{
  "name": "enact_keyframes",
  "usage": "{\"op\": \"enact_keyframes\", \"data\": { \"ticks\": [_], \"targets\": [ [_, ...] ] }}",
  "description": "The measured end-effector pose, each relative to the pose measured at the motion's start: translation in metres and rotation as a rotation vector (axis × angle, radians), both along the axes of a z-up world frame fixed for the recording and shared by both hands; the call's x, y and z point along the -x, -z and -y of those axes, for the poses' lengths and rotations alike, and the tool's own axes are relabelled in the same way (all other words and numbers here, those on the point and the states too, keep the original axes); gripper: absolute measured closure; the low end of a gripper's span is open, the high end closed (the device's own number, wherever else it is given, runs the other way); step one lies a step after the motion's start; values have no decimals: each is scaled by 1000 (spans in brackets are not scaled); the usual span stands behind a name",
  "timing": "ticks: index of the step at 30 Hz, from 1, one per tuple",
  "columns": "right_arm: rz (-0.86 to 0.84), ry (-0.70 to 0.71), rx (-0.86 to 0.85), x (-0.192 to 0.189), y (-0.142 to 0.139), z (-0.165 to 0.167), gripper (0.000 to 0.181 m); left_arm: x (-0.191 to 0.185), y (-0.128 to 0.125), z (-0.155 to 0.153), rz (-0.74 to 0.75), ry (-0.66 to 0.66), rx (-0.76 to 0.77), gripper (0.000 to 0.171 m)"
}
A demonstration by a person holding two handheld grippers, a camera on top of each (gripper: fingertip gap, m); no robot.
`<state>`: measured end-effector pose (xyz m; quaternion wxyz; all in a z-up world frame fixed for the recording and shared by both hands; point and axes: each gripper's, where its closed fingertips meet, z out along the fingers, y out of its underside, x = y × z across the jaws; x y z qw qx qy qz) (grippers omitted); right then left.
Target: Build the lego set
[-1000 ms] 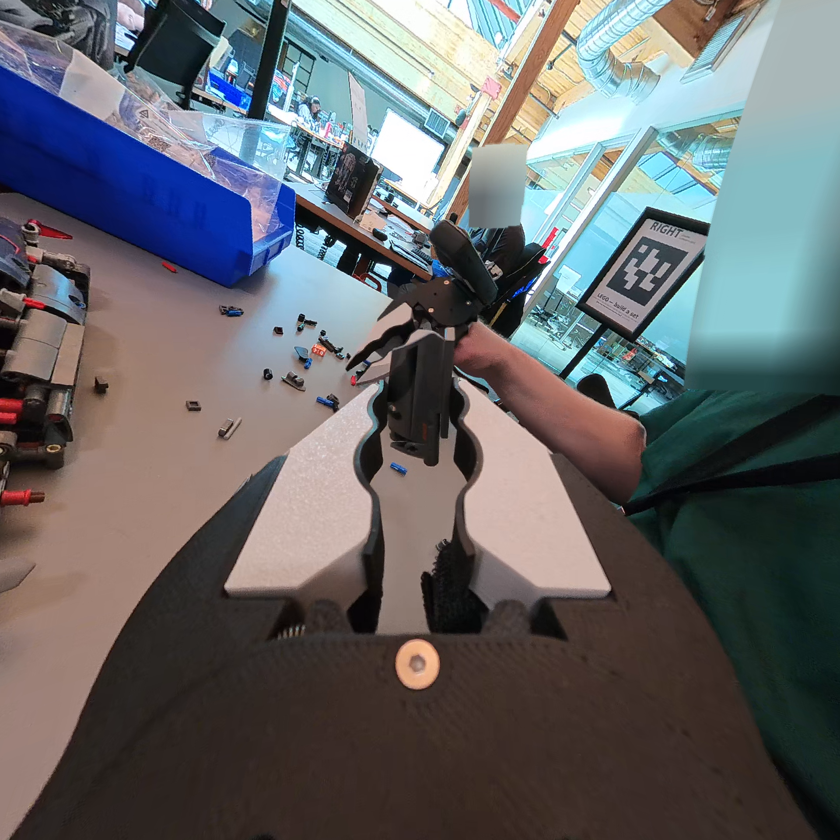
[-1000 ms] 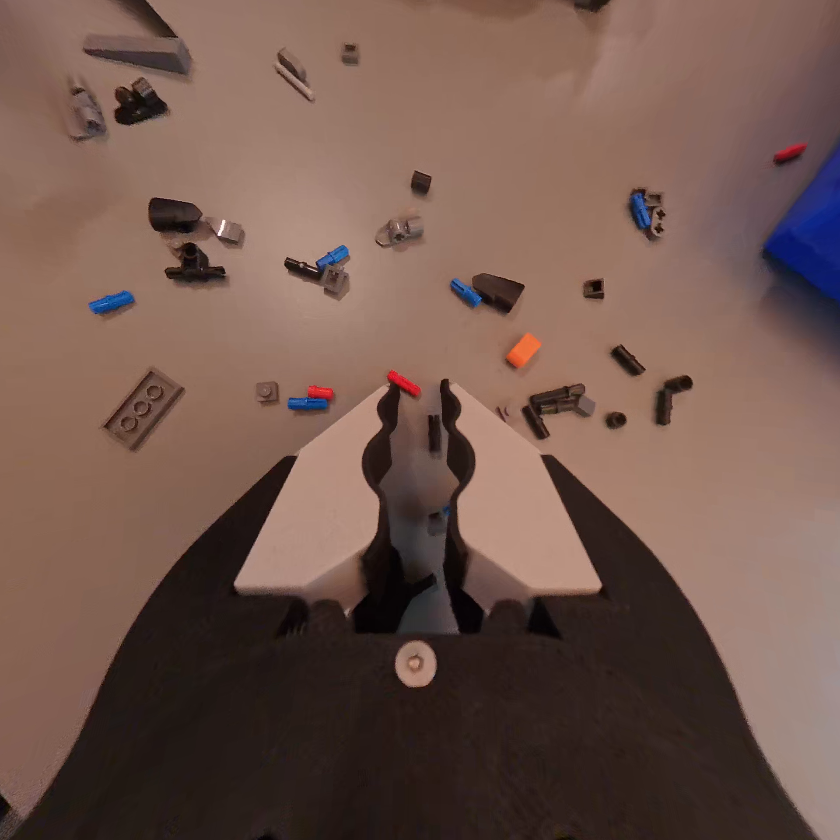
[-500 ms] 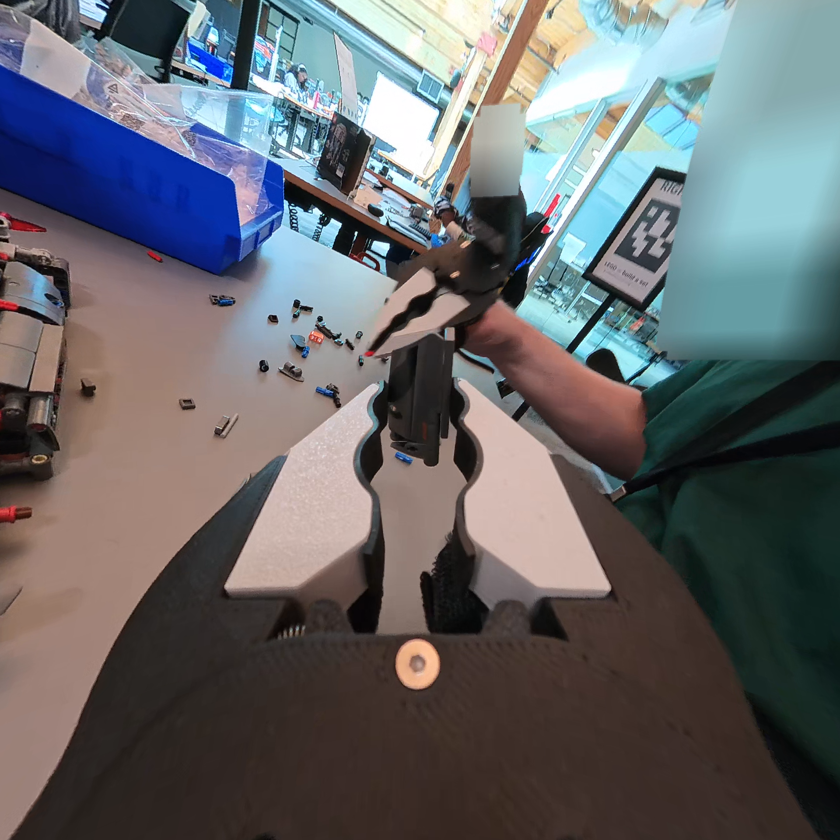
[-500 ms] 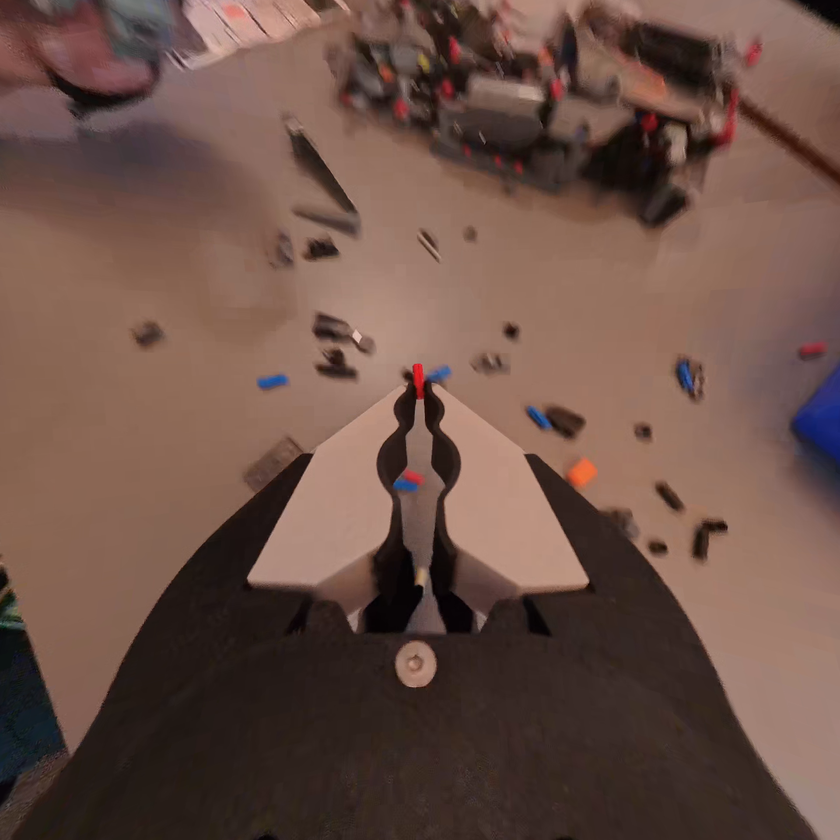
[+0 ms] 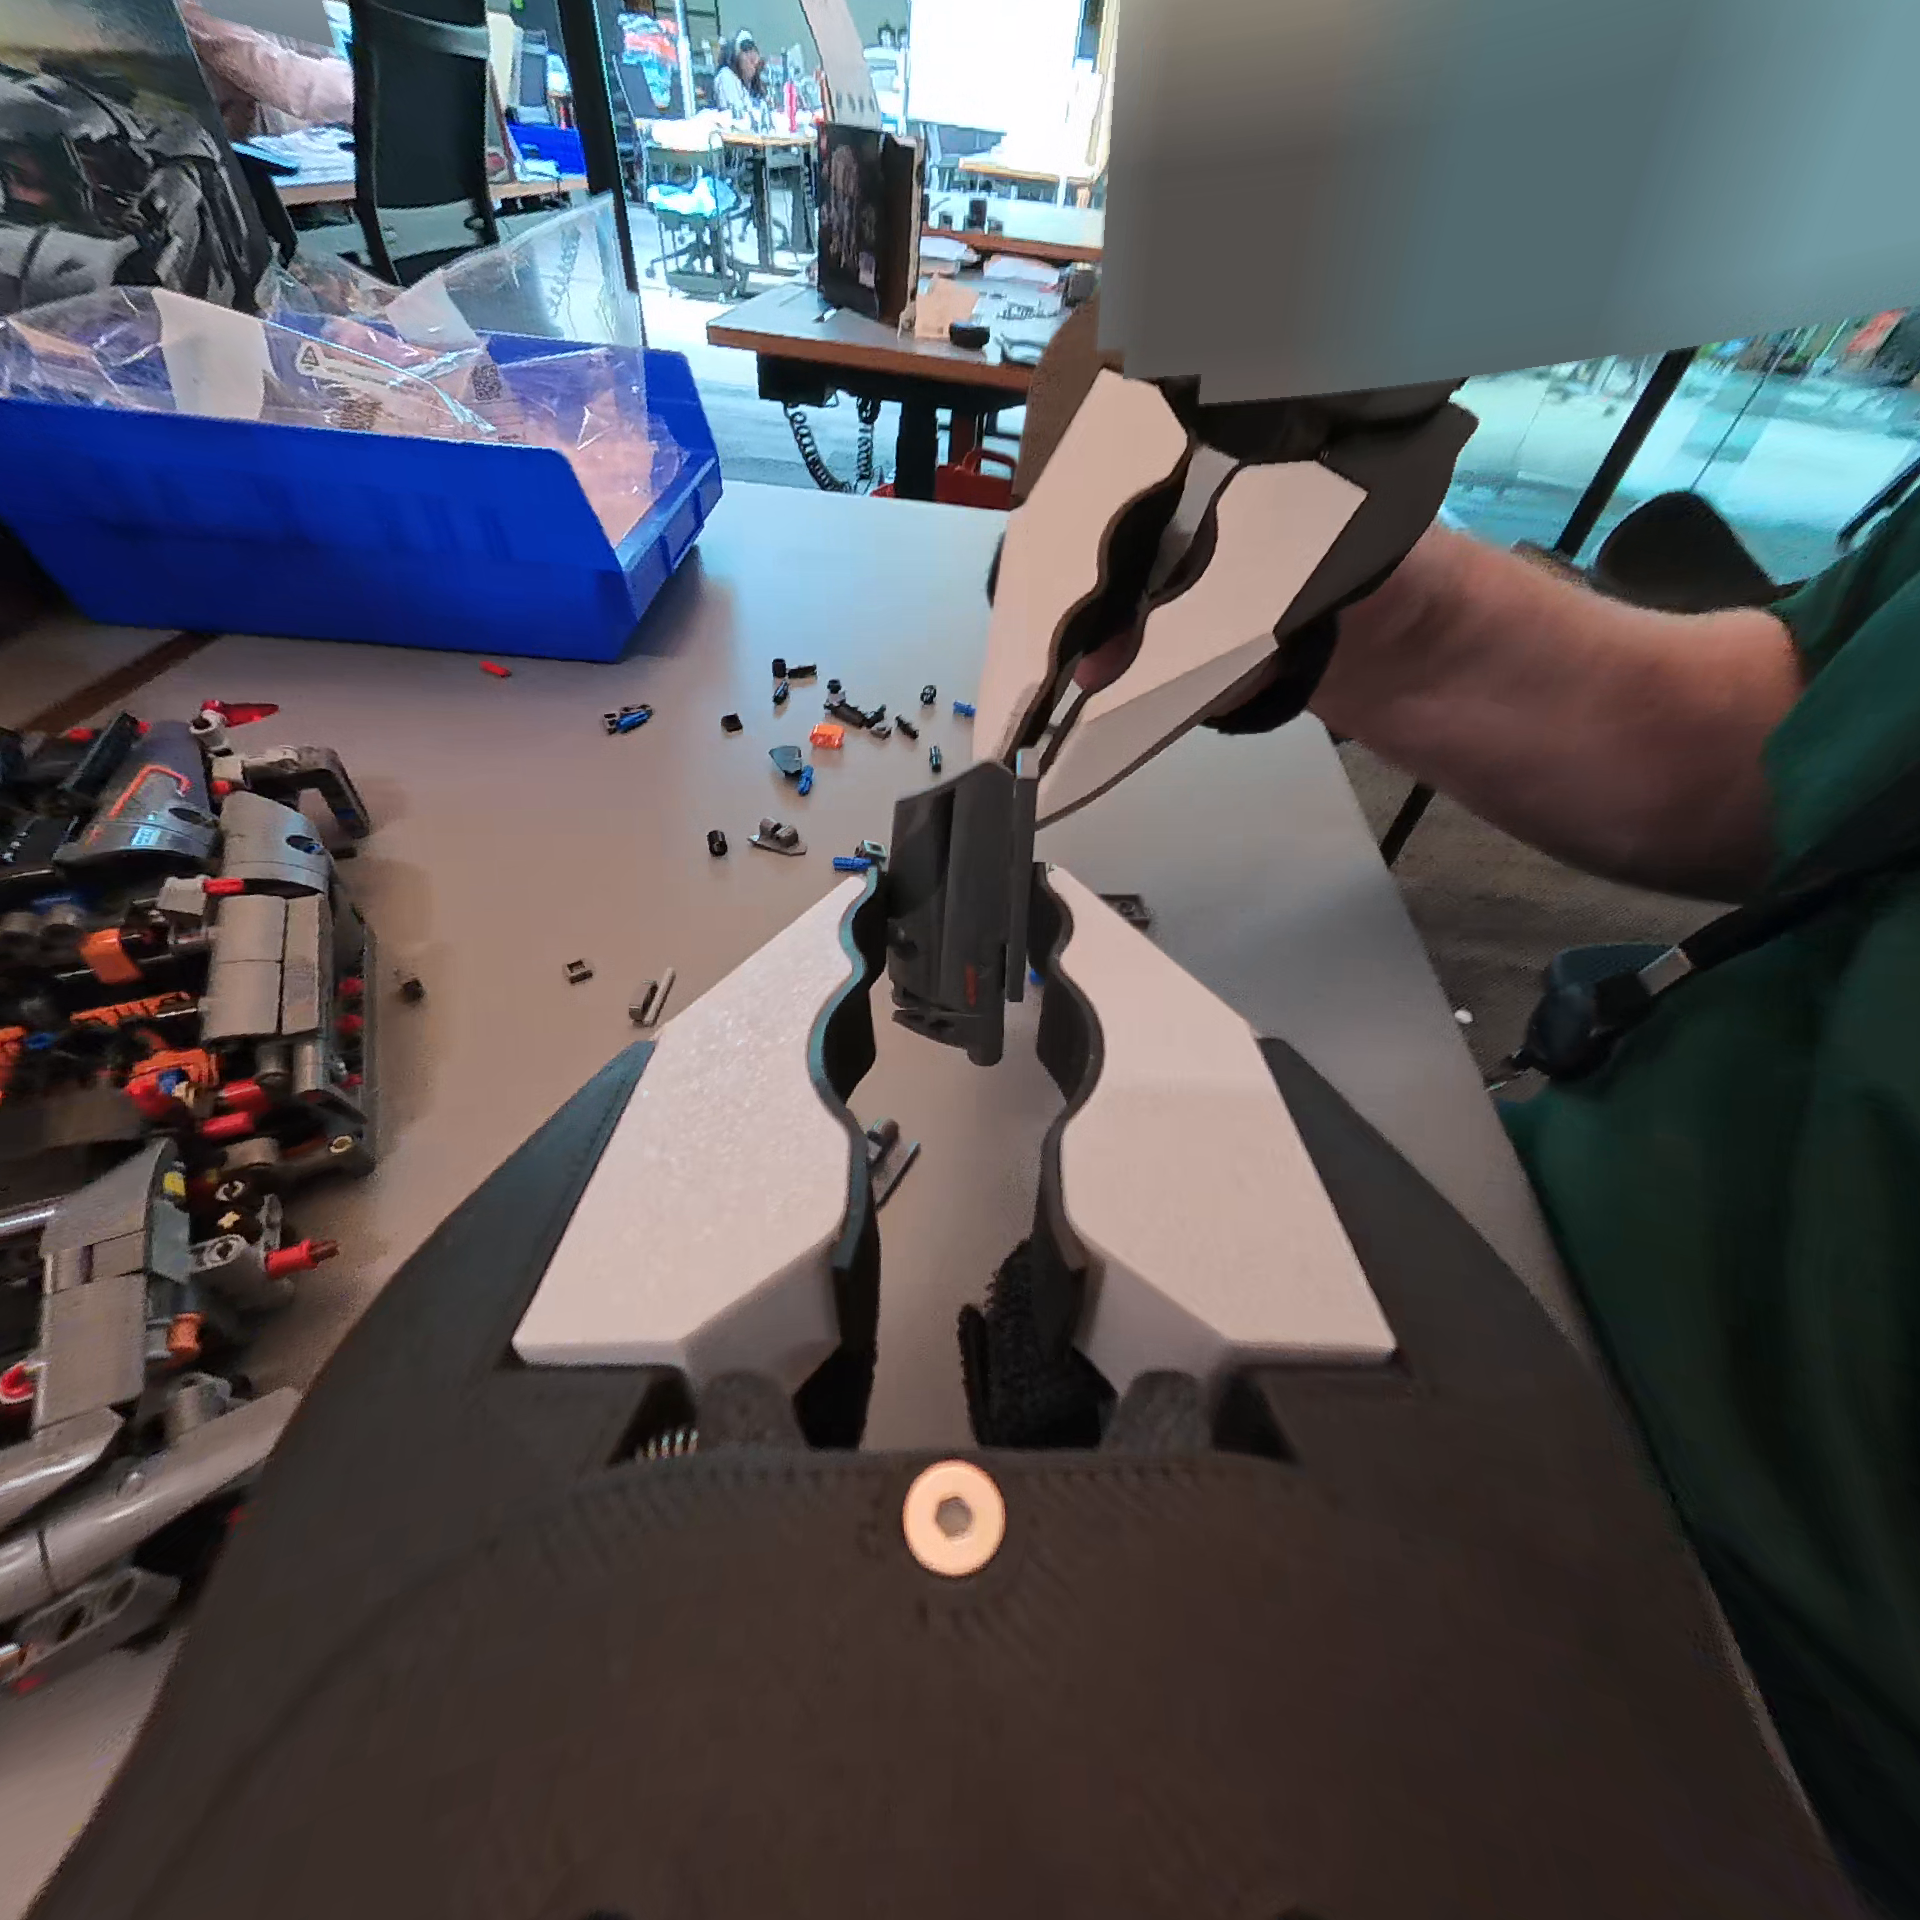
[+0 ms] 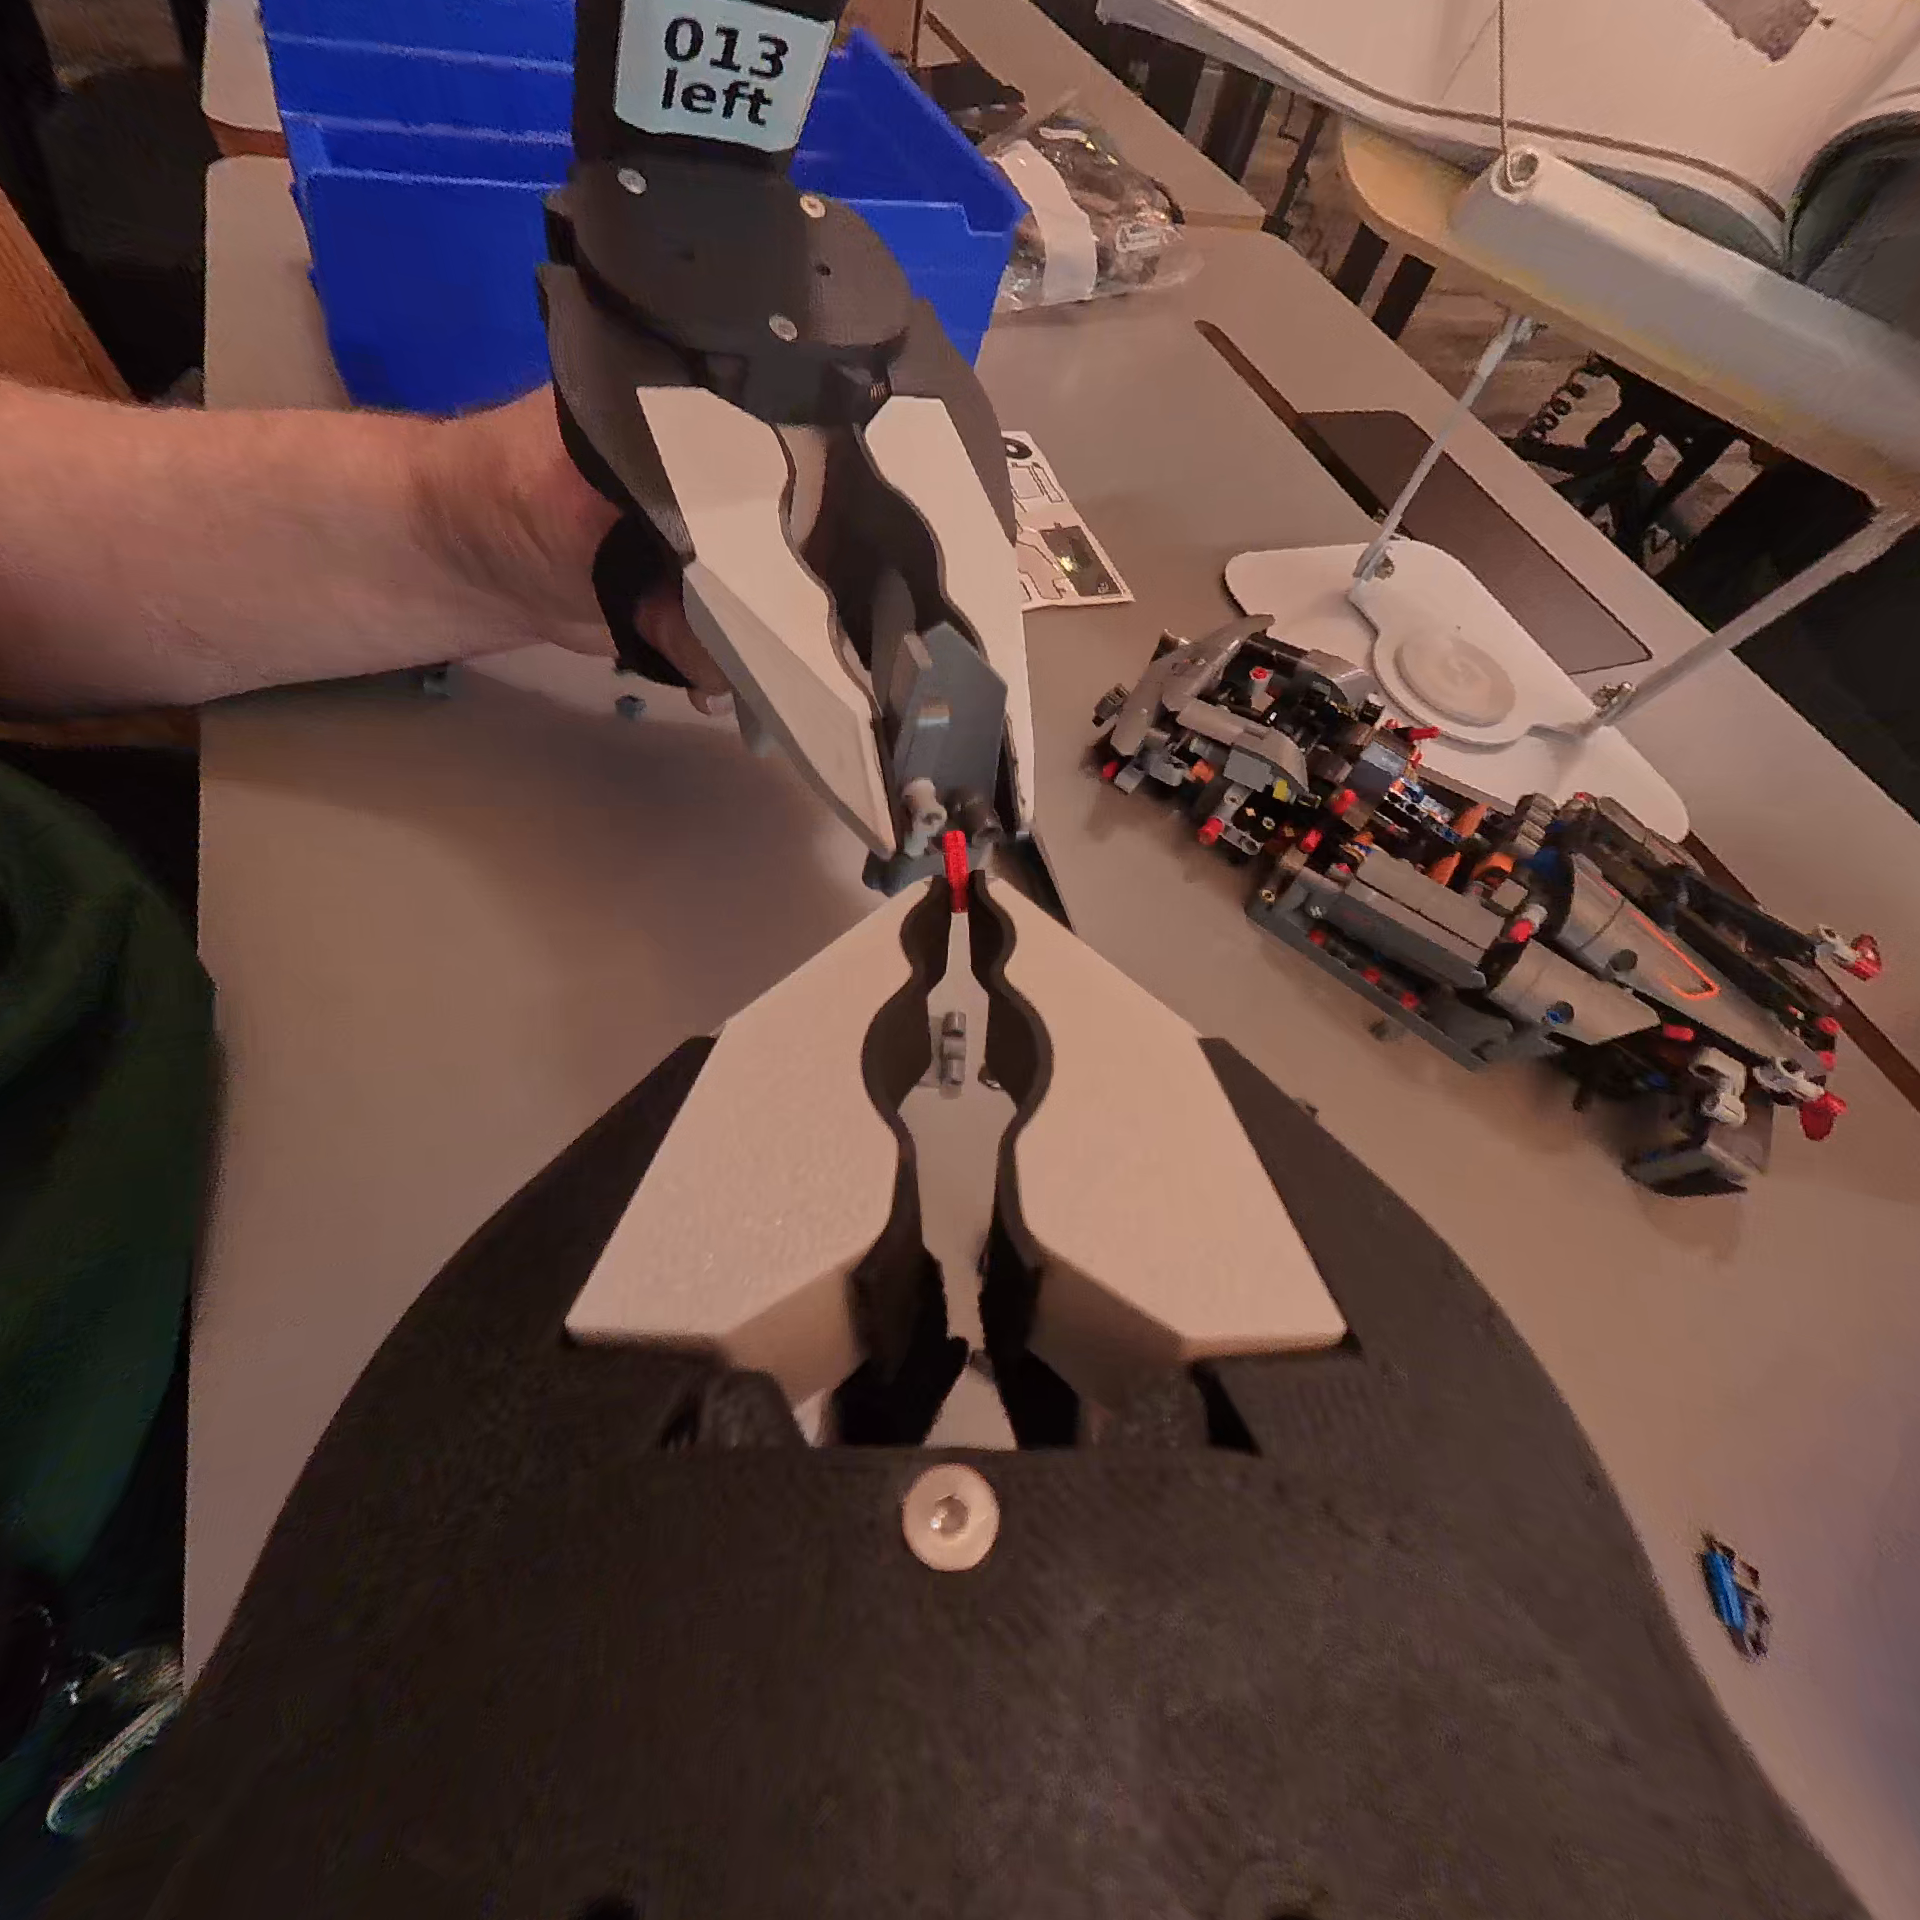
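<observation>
Grey desk (image 5: 1195,935) fills both views, small loose lego bits scattered mid-frame. Left claw (image 5: 951,894) clamps a dark grey lego sub-assembly (image 5: 951,914) at frame centre; right claw (image 6: 958,896) pinches a small red plastic pin (image 6: 956,868) against it (half-built grey-and-orange lego vehicle (image 6: 1475,883) sits centre right)

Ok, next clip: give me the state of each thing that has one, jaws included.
left gripper: jaws shut on the grey sub-assembly, held off the table.
right gripper: jaws shut on the red pin, its tip at the sub-assembly's end.
Lego car: part-built, lying on the table, untouched.
Blue bin: open, clear bags inside.
Loose pieces: scattered on the table.
</observation>
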<state>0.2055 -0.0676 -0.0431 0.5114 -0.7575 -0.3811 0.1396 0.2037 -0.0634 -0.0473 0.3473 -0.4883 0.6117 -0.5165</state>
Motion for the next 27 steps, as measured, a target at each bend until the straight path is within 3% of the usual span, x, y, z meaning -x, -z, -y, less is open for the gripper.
{"op": "enact_keyframes", "data": {
  "ticks": [10,27],
  "targets": [
    [23,-28,23,7,6,0,181,-1,2,1,-7,-21,-93,147],
    [230,-140,106,5,18,4,181,-2,13,4,-78,-45,-294,147]
  ]
}}
